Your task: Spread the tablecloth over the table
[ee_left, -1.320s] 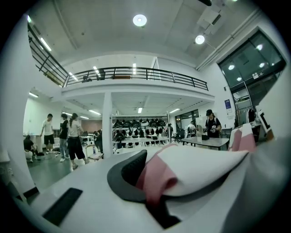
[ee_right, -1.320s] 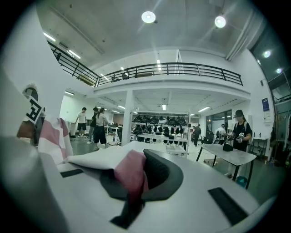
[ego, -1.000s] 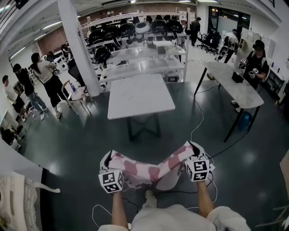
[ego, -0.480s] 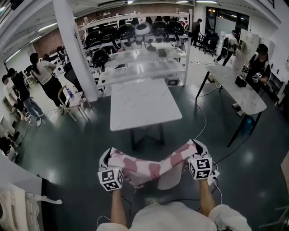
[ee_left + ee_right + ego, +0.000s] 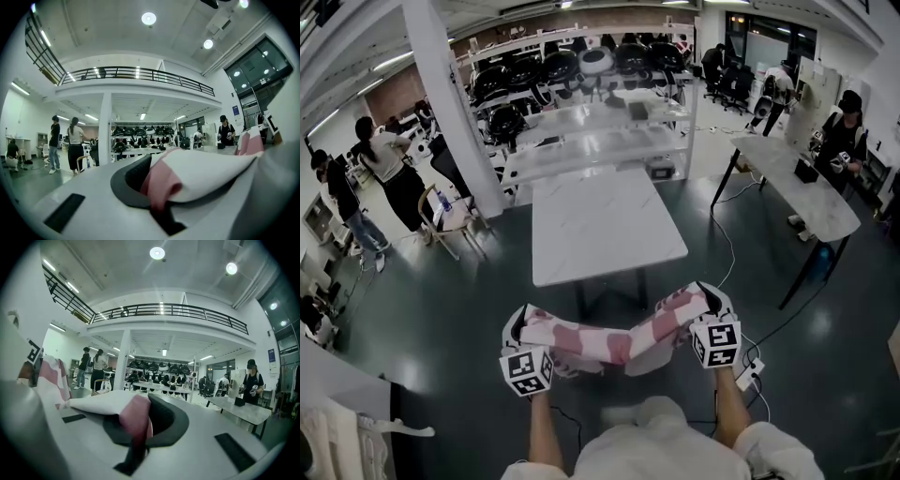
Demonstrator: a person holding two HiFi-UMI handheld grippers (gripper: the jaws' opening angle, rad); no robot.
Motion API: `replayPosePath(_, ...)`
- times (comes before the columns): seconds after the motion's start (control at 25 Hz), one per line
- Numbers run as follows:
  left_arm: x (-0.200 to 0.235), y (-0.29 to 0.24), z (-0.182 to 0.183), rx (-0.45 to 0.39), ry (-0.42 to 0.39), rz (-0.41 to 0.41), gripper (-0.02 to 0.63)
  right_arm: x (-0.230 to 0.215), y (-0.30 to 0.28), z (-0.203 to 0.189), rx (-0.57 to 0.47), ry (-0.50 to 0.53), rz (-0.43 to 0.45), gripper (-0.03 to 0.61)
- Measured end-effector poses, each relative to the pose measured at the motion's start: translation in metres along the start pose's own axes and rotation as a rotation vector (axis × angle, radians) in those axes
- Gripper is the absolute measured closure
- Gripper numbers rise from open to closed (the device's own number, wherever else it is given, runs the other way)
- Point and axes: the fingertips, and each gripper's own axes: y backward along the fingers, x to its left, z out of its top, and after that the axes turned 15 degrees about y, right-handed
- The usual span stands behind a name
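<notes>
Big hall, dark floor [image 5: 441, 309]. Nearest us: left tongs [image 5: 519, 323] and right tongs [image 5: 705, 295], each clamped on one end of cloth [image 5: 609, 339]. Cloth sags bunched between them, short of bare worktop [image 5: 605, 225]. We judge cloth light, limp, unbreakable; far-apart edge grips suit spreading. No containers near; far rack [image 5: 581, 131] carries dark rounded gear.

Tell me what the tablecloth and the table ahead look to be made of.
Tablecloth: soft matte fabric, white with pink patches; it sags and folds.
Table: white top with faint grey veining and slight sheen, probably marble-look stone or laminate; dark legs, likely metal.
</notes>
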Motion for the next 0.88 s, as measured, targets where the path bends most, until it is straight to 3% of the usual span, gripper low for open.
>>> replayPosePath(0.44, 0.023, -0.059, 0.010, -0.024, -0.010, 0.025, 0.588, -0.010, -0.069, -0.002, -0.020, -0.003, 0.004, 0.565)
replayPosePath(0.88, 0.023, -0.187, 0.017, -0.042, -0.010, 0.041, 0.588, -0.049, -0.185, -0.010, -0.060, -0.003, 0.016, 0.565)
